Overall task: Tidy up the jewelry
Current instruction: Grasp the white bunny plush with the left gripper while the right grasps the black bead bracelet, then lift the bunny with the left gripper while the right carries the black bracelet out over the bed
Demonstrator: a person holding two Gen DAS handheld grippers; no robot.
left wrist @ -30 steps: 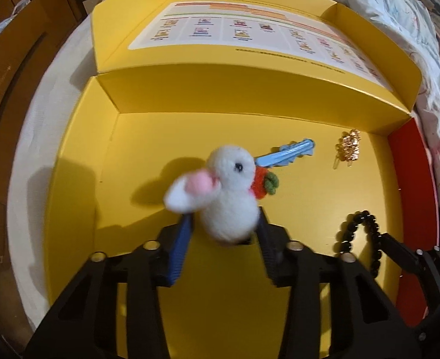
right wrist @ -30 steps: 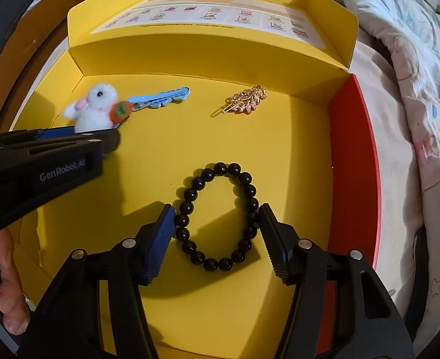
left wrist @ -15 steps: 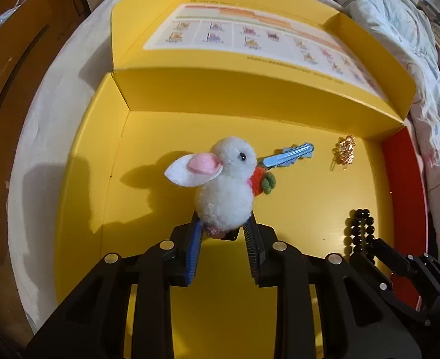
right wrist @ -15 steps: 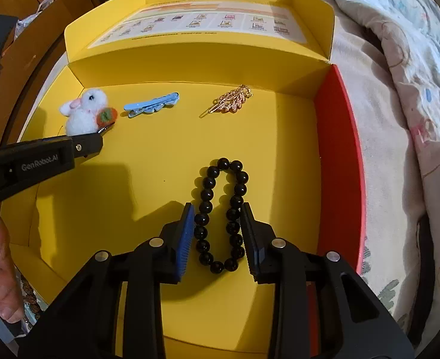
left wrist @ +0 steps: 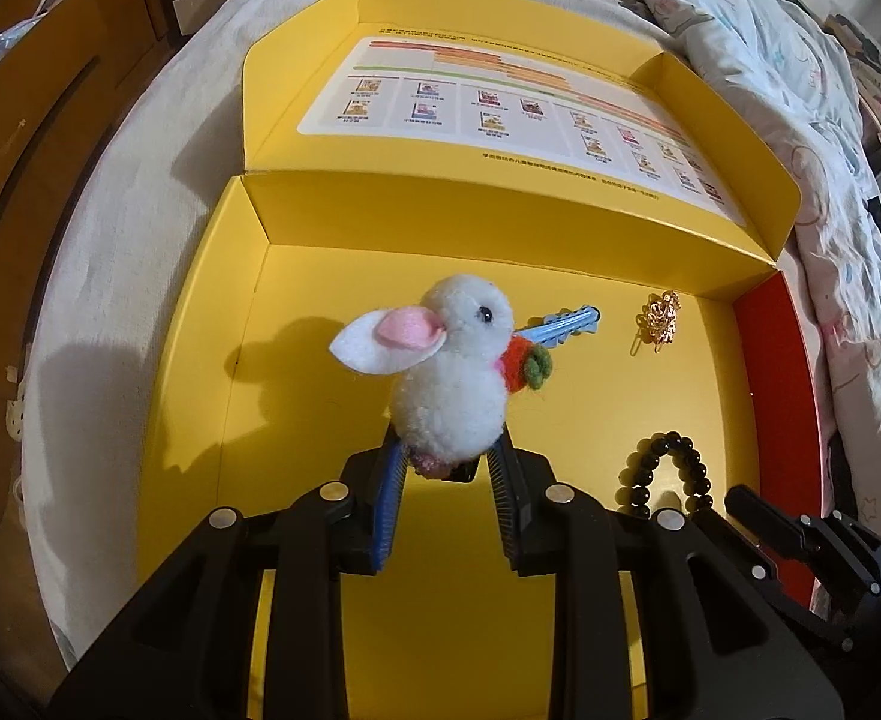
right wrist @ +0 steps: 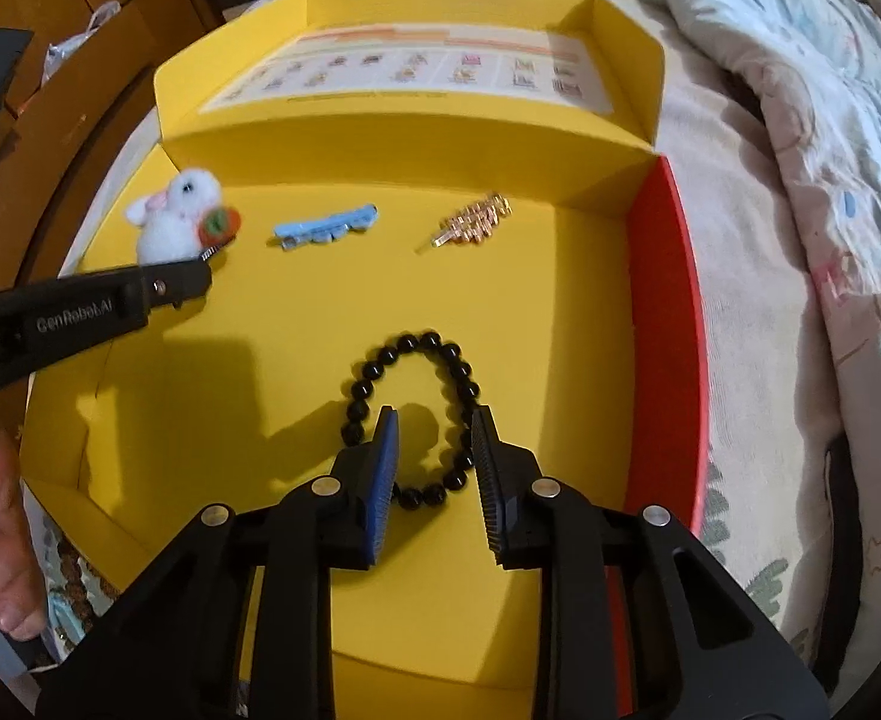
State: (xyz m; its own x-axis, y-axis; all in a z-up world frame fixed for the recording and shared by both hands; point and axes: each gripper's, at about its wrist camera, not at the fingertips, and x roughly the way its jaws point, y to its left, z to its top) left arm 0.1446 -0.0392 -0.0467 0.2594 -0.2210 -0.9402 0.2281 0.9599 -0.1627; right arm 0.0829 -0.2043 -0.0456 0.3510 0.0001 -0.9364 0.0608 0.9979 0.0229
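"GenRobot.AI" in pale letters along the left gripper (right wrist: 203, 264), legible only from the right wrist. Printed chart with small pictures and orange bars on the open lid of the yellow box (left wrist: 200, 360); lettering there too small to read.

Left gripper (left wrist: 447, 468) clenched on the base of the white plush bunny clip (left wrist: 449, 384), held upright above the box floor: head up, ear out to picture-left, orange carrot to picture-right.

Right gripper (right wrist: 434, 456) closing around the near part of the black bead bracelet (right wrist: 416, 342), squeezed into a narrow loop with its long axis running away from the camera; far arc of beads beyond the fingertips, some near beads between the pads.

On the floor by the back wall: blue hair clip (right wrist: 325, 227) and gold leaf clip (right wrist: 470, 219), each lying crosswise, well apart.

Only from the right wrist: fingers of a hand (right wrist: 5, 540) at the left edge.

Only from the left wrist: the bunny's eye and pink inner ear close up, the blue clip partly hidden behind it.
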